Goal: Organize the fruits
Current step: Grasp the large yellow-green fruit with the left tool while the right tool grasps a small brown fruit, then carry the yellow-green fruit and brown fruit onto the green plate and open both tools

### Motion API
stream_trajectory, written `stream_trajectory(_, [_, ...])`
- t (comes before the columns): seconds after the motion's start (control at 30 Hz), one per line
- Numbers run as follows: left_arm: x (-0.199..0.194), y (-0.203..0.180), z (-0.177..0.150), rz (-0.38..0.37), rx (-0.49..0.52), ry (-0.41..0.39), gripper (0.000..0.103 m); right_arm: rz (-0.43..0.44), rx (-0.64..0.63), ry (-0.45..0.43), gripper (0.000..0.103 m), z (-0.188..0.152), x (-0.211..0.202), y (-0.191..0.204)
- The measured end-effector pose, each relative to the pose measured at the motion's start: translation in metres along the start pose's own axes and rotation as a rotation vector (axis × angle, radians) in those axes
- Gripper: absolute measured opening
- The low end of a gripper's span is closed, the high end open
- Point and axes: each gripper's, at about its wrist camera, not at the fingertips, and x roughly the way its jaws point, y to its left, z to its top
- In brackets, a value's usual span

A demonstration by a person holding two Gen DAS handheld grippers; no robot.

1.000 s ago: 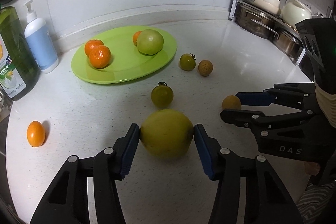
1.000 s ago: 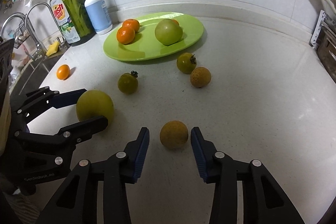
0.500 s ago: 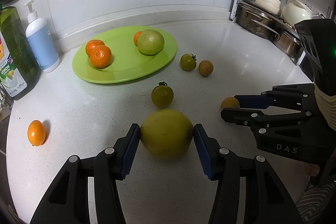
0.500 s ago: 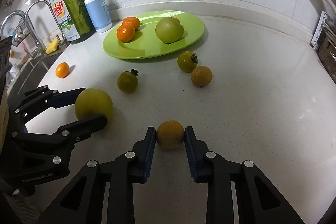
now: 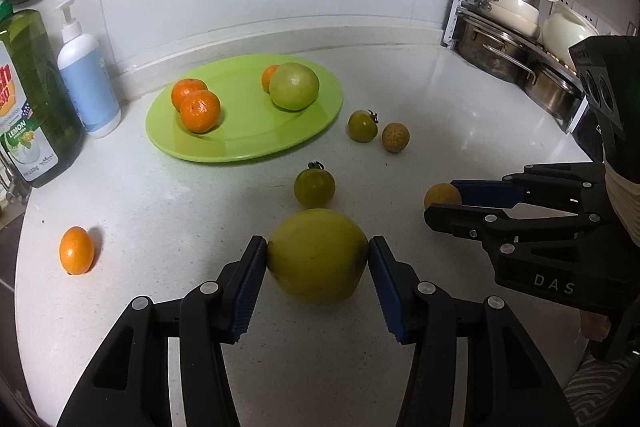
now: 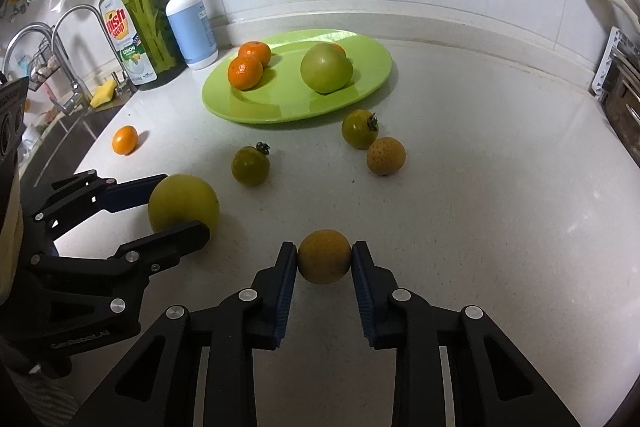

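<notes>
With three oranges and a green apple (image 5: pixel 294 86) already sat on the green plate (image 5: pixel 240 143), a big yellow fruit (image 5: pixel 317 254) is clamped by the left gripper (image 5: pixel 317 259) jaws and a small brown one (image 6: pixel 324 256) by the right gripper (image 6: pixel 324 261), both down on the bench (image 6: pixel 500 207), so five loose fruits are left.

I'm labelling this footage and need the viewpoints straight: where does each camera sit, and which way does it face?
Left wrist: on the left gripper, looking down its fingers over the counter at the large yellow-green fruit it clamps; the right gripper enters from the right.
Right wrist: on the right gripper, facing the small brown fruit it clamps; the left gripper shows at left.
Shared: the green plate and both held fruits.
</notes>
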Motion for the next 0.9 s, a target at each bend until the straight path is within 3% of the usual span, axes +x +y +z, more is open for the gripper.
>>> stream_trajectory(0.33, [-0.024,0.002,0.021,0.030,-0.011,-0.068,0.051,0.007,-0.003,-0.067,0.030,0.015,-0.018,0.003])
stream_trajectory(0.9, [-0.028,0.026,0.084,0.091,-0.022,-0.196,0.051,0.003,-0.044,-0.249,0.030,0.089,-0.038,-0.001])
